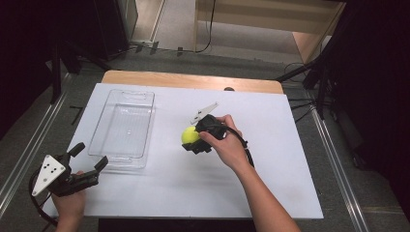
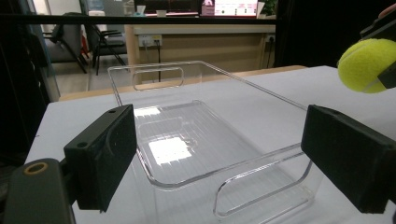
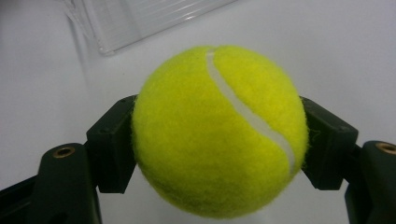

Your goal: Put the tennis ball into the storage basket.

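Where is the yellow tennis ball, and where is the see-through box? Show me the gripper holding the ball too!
tennis ball (image 3: pixel 219 130), right gripper view, middle of its fuzzy front.
clear plastic bin (image 1: pixel 145 99), high view, its far right rim.
right gripper (image 1: pixel 193 137), high view, between its jaws, shut on the ball.

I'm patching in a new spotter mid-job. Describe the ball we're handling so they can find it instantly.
Start at the white table and find the clear plastic bin on its left half. Just right of that bin, the right gripper clamps the tennis ball between its black jaws. It is the one bright yellow-green, fuzzy round thing, with a white seam.
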A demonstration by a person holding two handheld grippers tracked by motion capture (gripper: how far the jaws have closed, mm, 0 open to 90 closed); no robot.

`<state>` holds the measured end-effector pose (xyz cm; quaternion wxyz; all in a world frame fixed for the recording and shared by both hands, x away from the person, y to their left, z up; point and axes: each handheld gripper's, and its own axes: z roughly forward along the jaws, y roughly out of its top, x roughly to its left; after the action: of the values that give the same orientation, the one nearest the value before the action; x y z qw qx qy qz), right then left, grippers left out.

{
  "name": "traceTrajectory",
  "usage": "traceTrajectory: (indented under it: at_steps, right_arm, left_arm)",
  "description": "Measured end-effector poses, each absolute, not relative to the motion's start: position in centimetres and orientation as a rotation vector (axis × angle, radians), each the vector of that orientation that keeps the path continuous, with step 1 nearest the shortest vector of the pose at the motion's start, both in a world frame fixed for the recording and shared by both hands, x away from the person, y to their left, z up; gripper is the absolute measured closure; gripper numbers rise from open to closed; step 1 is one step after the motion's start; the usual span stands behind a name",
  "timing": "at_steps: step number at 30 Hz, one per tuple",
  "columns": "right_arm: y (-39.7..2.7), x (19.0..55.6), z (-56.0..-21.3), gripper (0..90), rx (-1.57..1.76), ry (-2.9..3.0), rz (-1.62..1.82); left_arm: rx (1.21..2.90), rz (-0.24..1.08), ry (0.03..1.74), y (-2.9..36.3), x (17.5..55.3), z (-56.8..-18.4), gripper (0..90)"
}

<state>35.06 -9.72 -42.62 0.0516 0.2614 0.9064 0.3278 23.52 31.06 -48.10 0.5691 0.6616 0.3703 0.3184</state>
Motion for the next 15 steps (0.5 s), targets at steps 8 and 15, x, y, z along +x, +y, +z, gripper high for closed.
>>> traceTrajectory:
  at_steps: [8, 15]
  right_arm:
    - [-9.1, 35.2, -42.5, 23.5, 0.779, 2.764, 1.005]
    - [-8.6, 35.3, -42.4, 23.5, 0.764, 2.767, 1.015]
  left_arm:
    - [1.556, 0.751, 0.864, 31.0, 23.6, -48.1, 11.1]
    - [1.557, 0.750, 0.864, 31.0, 23.6, -48.1, 11.1]
